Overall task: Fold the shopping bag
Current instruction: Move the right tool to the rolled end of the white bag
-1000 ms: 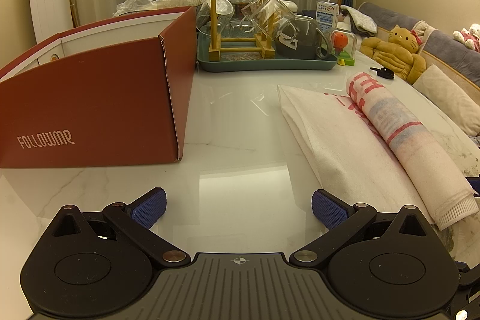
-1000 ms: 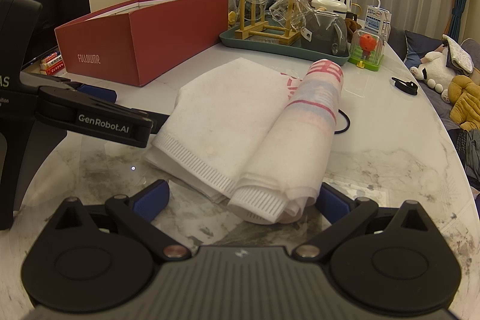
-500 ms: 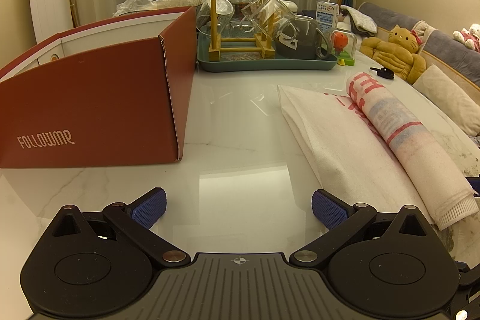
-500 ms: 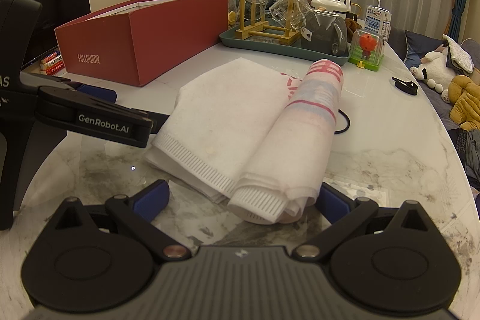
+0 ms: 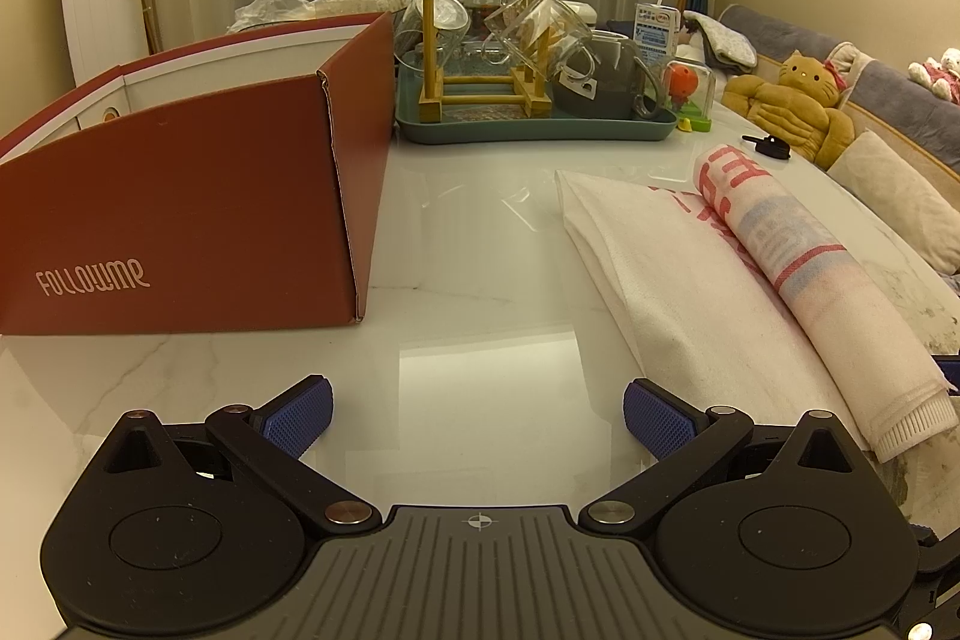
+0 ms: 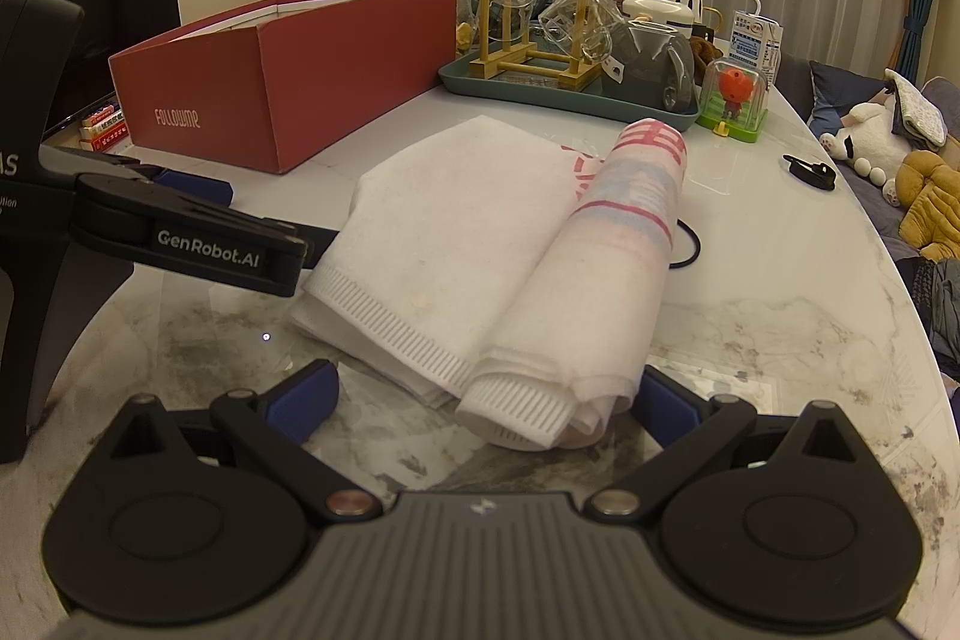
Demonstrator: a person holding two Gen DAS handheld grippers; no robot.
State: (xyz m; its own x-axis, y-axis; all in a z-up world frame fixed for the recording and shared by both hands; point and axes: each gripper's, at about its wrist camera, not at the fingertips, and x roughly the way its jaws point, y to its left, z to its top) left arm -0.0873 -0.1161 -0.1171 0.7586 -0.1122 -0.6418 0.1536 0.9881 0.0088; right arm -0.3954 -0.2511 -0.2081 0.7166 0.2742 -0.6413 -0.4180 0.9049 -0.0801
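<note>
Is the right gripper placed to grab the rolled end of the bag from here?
Probably yes. The right gripper is open, and the bag has its rolled end lying between the fingers already. Nothing sits between them; the left gripper is off to the side.

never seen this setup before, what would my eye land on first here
Most likely the white shopping bag in the middle of the marble table, its right side rolled into a thick tube with red and blue print. The right gripper sits open at the roll's near end. Next, the big red box on the left, with a green tray of glassware behind it.
</note>
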